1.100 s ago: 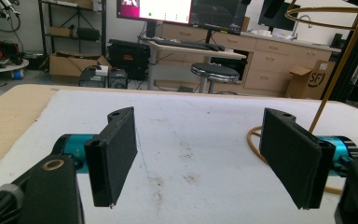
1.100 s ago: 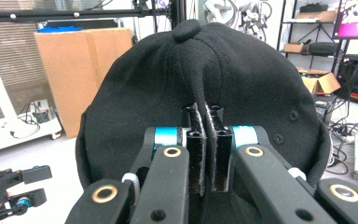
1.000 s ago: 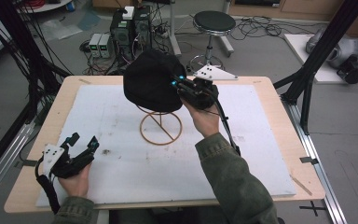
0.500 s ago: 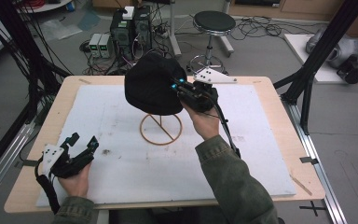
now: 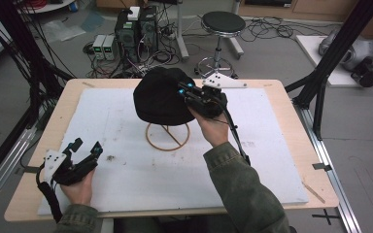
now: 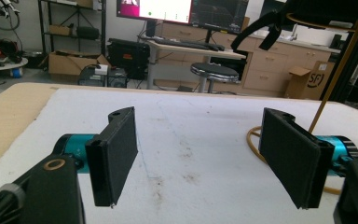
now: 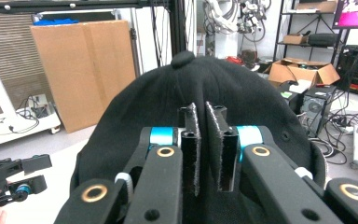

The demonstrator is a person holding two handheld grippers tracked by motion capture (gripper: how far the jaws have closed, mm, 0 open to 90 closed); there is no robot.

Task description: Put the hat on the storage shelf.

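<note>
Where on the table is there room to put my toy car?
The white mat is bare between the left gripper and the gold ring stand. Its right side is bare too. It is crowded where the black cap and right gripper meet.

A black cap point(image 5: 159, 97) covers the top of its gold wire stand point(image 5: 168, 137) in the high view, leaving just the base ring and a short run of stem exposed. In the left gripper view the cap point(image 6: 326, 11) is cut by the top edge, with the stand's ring point(image 6: 256, 149) partly behind the open right-hand jaw. The right gripper point(image 7: 204, 140) holds its jaws nearly together against the cap point(image 7: 158, 102) (whether fabric is pinched between them cannot be told). The person's forearms run off the bottom edge; monitor text point(image 6: 165, 9) is too blurred to read.
</note>
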